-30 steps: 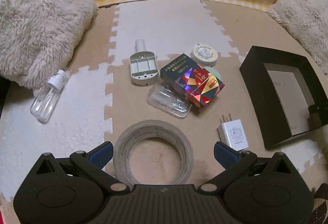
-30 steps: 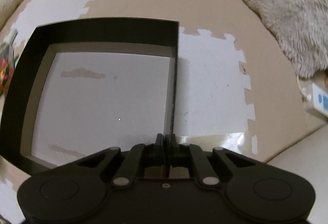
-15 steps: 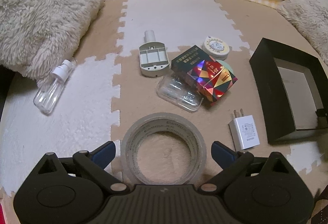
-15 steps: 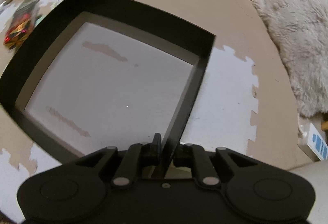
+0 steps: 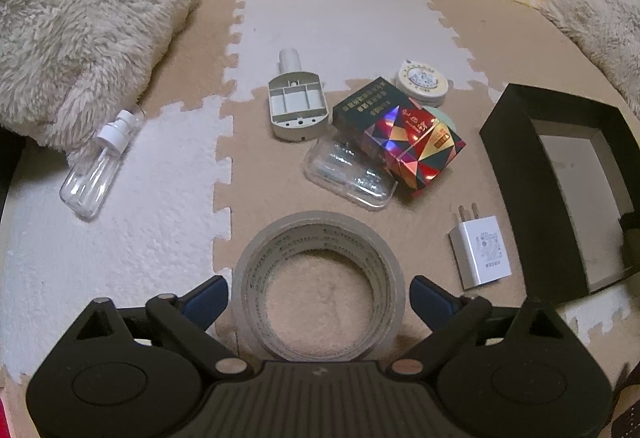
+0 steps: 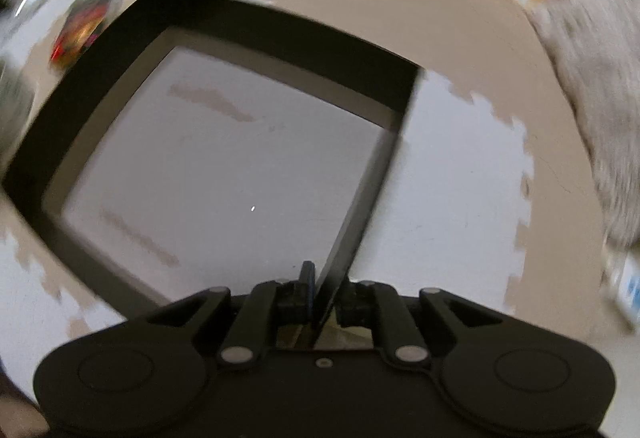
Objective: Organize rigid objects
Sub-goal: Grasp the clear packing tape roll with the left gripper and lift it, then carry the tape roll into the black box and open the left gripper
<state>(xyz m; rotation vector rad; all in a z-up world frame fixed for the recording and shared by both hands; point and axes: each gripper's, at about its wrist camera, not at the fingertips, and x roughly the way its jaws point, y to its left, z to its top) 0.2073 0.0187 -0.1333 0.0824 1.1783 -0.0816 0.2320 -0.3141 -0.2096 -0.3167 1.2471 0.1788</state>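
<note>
Tape roll [image 5: 320, 284] lies flat, hole upward, between closing left hand-held gripper [image 5: 320, 292].

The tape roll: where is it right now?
In the left wrist view, the tape roll lies flat on the beige mat between the closing jaws of the left gripper, with the white charger to its right.

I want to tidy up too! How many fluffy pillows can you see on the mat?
2. One fluffy pillow sits in the far left corner, above the spray bottle. The other fluffy pillow is in the far right corner, beyond the black box. More could be out of view.
</note>
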